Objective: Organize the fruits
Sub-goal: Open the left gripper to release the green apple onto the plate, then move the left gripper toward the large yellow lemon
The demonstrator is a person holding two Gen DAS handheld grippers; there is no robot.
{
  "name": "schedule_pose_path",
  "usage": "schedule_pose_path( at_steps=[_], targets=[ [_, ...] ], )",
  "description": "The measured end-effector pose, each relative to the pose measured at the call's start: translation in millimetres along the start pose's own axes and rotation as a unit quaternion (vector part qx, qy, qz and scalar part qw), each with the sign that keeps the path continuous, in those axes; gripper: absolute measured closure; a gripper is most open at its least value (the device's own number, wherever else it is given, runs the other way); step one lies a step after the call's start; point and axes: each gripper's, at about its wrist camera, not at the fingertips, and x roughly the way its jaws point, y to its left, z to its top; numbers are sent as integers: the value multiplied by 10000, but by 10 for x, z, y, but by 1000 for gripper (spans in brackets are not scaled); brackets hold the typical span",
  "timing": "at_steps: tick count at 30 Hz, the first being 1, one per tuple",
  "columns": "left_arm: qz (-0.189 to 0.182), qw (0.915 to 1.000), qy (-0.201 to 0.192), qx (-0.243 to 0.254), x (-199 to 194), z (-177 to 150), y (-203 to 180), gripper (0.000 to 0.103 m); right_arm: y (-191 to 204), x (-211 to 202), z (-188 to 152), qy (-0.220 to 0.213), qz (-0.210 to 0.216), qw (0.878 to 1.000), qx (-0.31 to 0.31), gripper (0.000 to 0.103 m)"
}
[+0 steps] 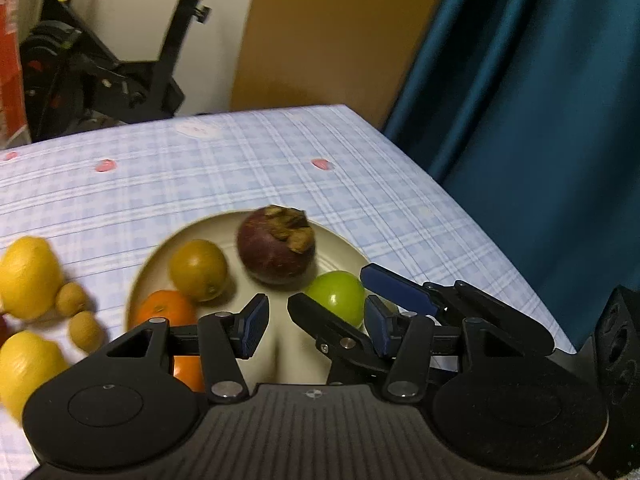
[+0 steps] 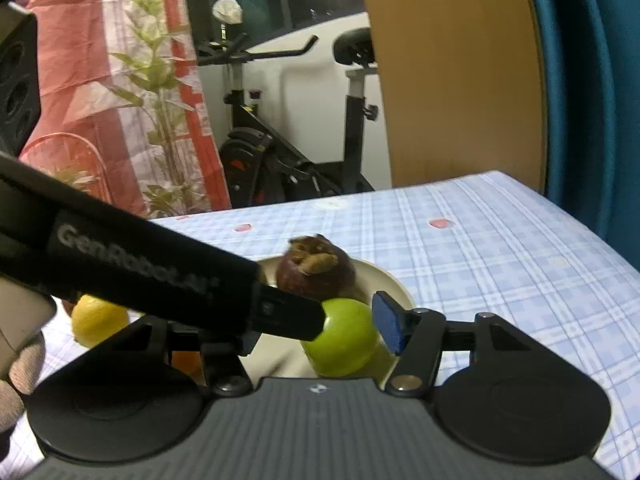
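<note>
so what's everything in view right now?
plate: 1, cream, on tablecloth
mangosteen: 1, purple, plate rear
apple: 1, green, plate right
orange: at least 1, plate left
round fruit: 1, yellow-brown, plate
lemons: 2, yellow, left of plate
small fruits: 2, tan, beside lemons
tablecloth: 1, blue check
exercise bike: 1, black, behind
curtain: blue, right
left gripper: open, over plate
right gripper: open, around apple
</note>
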Motion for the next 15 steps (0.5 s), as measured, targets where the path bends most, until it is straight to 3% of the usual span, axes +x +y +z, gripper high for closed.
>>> schedule_pose_path(
  at_steps=[6,12,15],
  targets=[
    [367,9979,-539,42,-433,-109,137,47,187,-72,-14,-222,291,9989,-286,40],
    [806,9919,-924,-342,-835,-108,510,47,242,-82,-24,-257,436,9982,-328,40],
    [1190,9865,-890,-682,-980,-100,762,47,247,-69,-23,-229,472,9981,-322,40]
  ],
)
